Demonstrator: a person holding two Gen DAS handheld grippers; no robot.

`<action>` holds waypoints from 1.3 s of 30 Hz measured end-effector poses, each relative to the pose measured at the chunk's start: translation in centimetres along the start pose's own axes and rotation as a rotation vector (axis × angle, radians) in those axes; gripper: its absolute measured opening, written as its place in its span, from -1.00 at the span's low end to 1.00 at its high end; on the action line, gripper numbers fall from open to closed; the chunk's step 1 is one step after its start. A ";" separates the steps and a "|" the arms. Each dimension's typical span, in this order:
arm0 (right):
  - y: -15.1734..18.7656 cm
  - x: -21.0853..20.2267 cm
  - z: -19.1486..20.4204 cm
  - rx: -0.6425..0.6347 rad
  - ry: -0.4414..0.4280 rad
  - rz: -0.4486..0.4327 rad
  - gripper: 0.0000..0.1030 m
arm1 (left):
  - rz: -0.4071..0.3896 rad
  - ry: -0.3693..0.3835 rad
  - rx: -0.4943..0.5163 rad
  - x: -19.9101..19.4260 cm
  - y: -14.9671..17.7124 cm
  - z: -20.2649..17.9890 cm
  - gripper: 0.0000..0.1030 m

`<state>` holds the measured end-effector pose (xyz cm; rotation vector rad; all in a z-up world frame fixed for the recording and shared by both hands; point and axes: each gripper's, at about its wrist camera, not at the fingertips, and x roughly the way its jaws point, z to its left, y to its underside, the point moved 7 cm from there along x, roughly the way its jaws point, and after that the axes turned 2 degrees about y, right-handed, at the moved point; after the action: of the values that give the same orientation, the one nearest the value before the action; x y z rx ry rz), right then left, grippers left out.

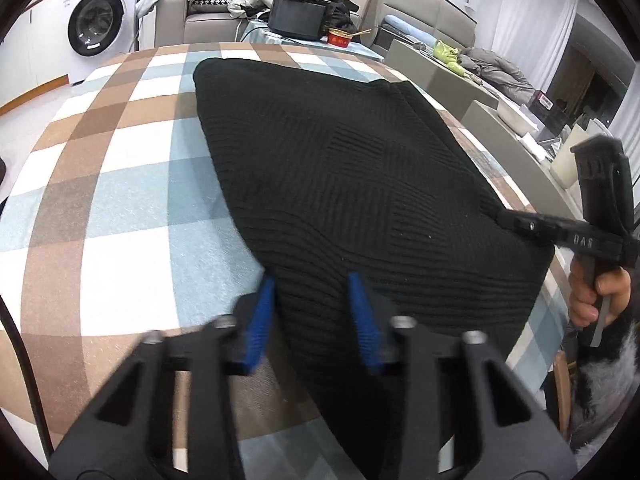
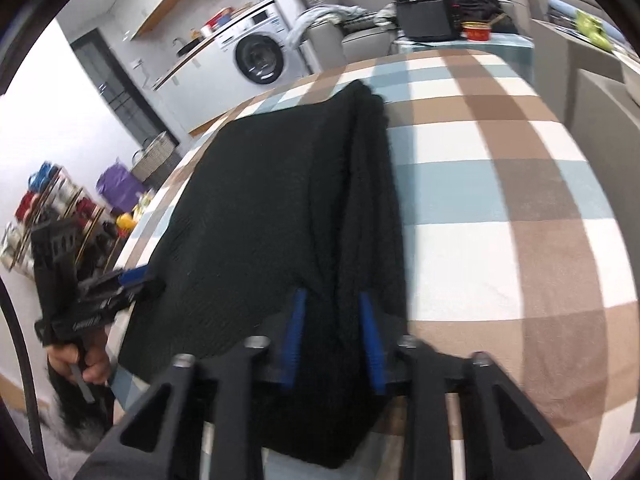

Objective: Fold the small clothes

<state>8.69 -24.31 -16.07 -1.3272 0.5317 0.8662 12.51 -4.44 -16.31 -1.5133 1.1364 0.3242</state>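
A black ribbed knit garment [image 1: 340,160] [image 2: 260,200] lies flat on the plaid-covered table [image 1: 120,200] [image 2: 500,200], with one long side folded over. My left gripper [image 1: 312,280] is at the garment's near left corner, and its blue pads pinch the bunched knit between them. From the right wrist it shows at the left [image 2: 140,280], shut on that corner. My right gripper [image 2: 332,296] holds the near end of the folded side, a ridge of cloth squeezed between its pads. In the left wrist view it [image 1: 506,218] bites the garment's right edge, held by a hand [image 1: 588,296].
Beyond the table's far end stand a black box [image 1: 300,16] and a red bowl [image 1: 340,36] on a small table. A washing machine [image 1: 96,24], a grey sofa [image 1: 208,8] with piled clothes and a cluttered shelf [image 2: 48,200] surround it.
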 end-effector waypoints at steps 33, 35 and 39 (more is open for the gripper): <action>2.5 -4.8 2.8 -0.111 -0.013 -0.036 -0.54 | 0.008 0.152 0.232 0.3 0.9 -13.2 0.21; 0.8 -4.0 1.6 -0.056 -0.004 -0.066 -0.54 | 0.031 0.159 0.258 1.2 1.2 -14.6 0.21; -1.8 -1.2 1.3 -0.049 -0.003 -0.049 -0.54 | 0.042 0.100 0.343 2.5 2.2 -16.0 0.24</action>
<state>9.22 -23.35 -13.75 -1.3779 0.4757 0.8454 5.97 -19.29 -14.68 -1.2148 1.2340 0.0747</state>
